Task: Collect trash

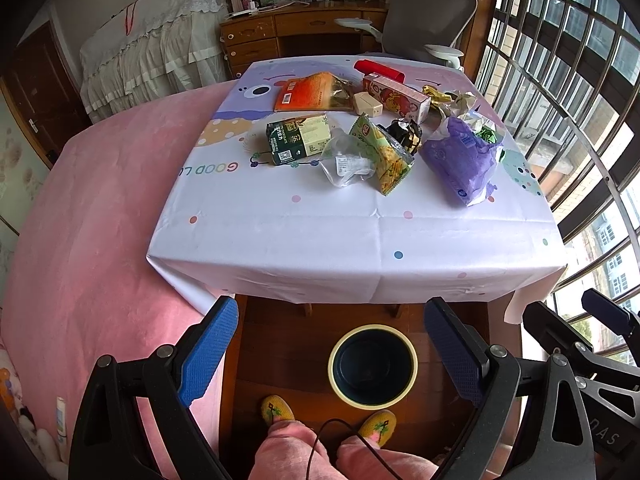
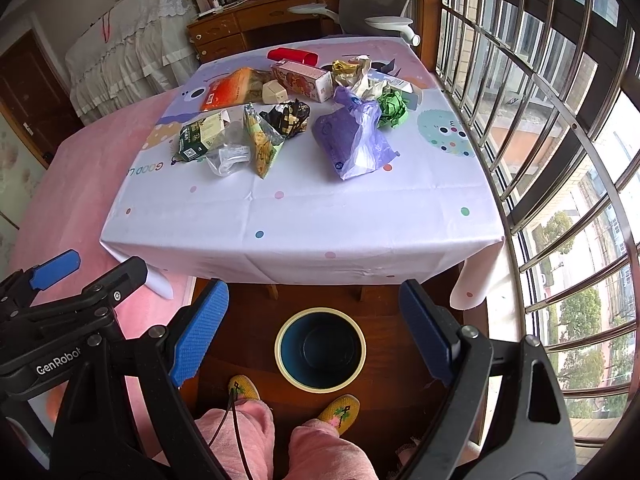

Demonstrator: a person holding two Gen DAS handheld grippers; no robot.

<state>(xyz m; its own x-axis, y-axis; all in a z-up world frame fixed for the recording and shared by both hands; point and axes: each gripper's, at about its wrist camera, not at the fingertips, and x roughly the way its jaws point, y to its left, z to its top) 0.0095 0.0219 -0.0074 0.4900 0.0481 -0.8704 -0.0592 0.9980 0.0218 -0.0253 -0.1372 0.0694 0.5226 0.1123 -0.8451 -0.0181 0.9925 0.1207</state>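
So far both of my claws hang wide open and empty above the bin [image 1: 373, 364], my left claw [image 1: 332, 356] and right claw [image 2: 314, 328] well back from the bench [image 2: 360, 216]. The trash sits in a tangled heap at the far half: a purple bag [image 2: 352, 140], a green snack packet [image 1: 384, 156], a clear wrapper [image 1: 346, 162]. Pinching one thin film may drag its neighbours off the edge, and light wrappers could miss the bin by my slippers [image 2: 340, 408].
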